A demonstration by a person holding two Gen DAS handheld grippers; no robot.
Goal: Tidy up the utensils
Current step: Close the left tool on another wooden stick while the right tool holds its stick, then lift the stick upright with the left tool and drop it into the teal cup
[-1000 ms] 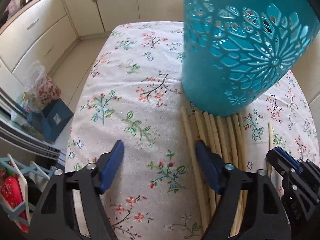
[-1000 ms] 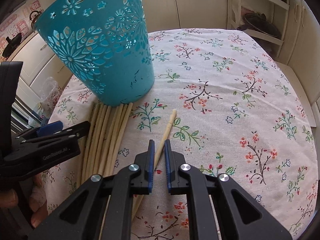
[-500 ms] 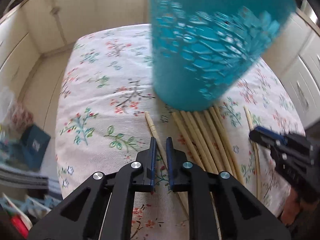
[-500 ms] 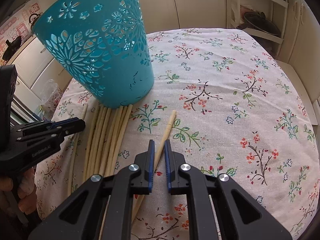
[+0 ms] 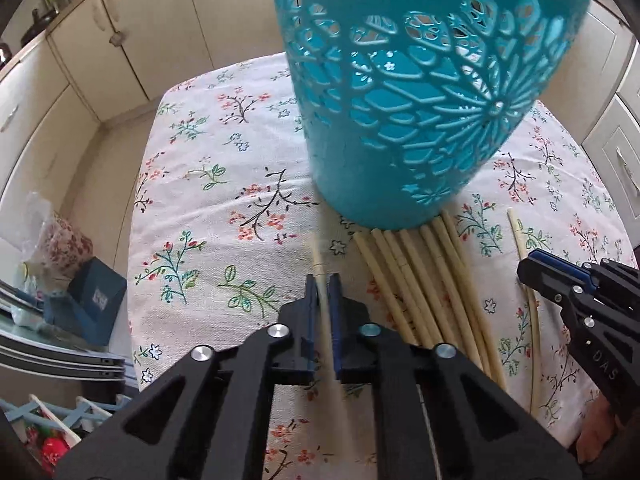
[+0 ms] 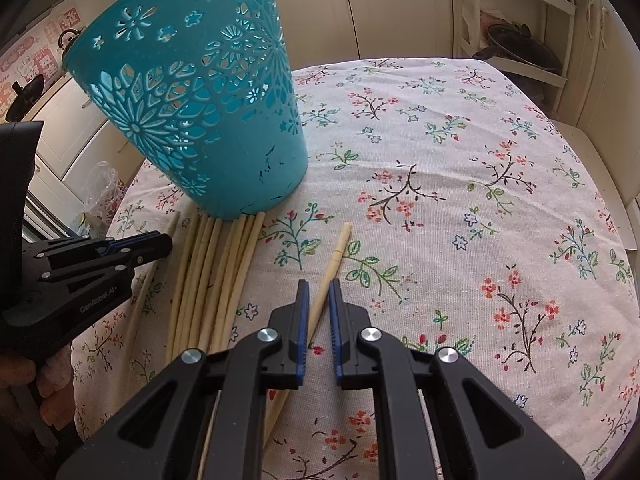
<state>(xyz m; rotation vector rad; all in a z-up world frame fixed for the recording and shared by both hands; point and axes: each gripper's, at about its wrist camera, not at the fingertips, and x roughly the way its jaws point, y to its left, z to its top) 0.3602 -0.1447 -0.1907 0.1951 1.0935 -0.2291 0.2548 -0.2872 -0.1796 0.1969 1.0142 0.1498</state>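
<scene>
Chopsticks [image 6: 208,276] lay fanned near a teal basket [image 6: 208,120], whose inside was hidden. Left tongs [image 5: 323,292] and right tongs [image 6: 319,300] each clenched one chopstick.

Raised lettering reading "GenRobot.AI" is showing on the black side of the left hand-held gripper [image 6: 166,240], seen from the right wrist. "DAS" is showing on the right hand-held gripper [image 5: 524,270]. Pink wall stickers [image 6: 24,56] far beyond are carrying characters too small to read.

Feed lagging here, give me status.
Left gripper shut on one chopstick. Right gripper shut on another chopstick. Six loose against teal basket. Nothing blocking.
</scene>
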